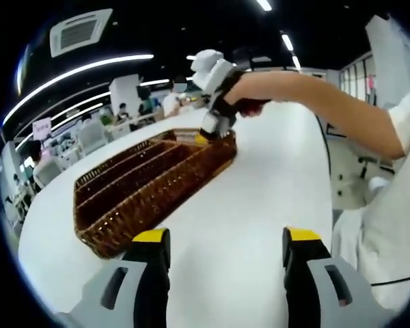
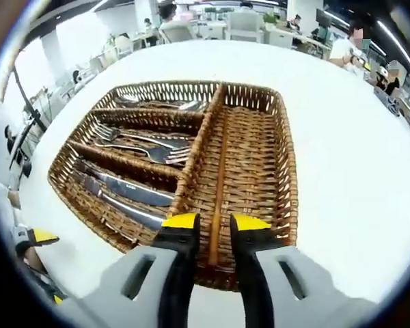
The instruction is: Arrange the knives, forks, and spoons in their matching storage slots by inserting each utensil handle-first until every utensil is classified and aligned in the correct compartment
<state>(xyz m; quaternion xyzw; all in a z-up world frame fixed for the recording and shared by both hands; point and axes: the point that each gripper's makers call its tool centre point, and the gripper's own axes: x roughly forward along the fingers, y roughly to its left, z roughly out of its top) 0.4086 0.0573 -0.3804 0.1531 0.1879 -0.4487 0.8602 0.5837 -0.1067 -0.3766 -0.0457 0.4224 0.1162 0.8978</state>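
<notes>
A brown wicker cutlery basket (image 2: 287,171) lies on a white table. In the right gripper view its left side has three slots. Spoons (image 2: 157,104) lie in the far one, forks (image 2: 140,145) in the middle one and knives (image 2: 123,191) in the near one. The right side is a wide section split by a thin slat (image 2: 220,171), with no utensils in it. My right gripper (image 2: 215,222) hovers over this section's near rim, jaws a narrow gap apart, holding nothing. In the left gripper view the right gripper (image 1: 206,135) sits at the basket's (image 1: 123,205) far end. My left gripper (image 1: 225,238) is wide open over bare table.
The person's arm (image 1: 314,96) reaches across the upper right of the left gripper view, with the body at the right edge. The white tabletop (image 1: 260,184) spreads to the right of the basket. Desks, chairs and people fill the background beyond the table.
</notes>
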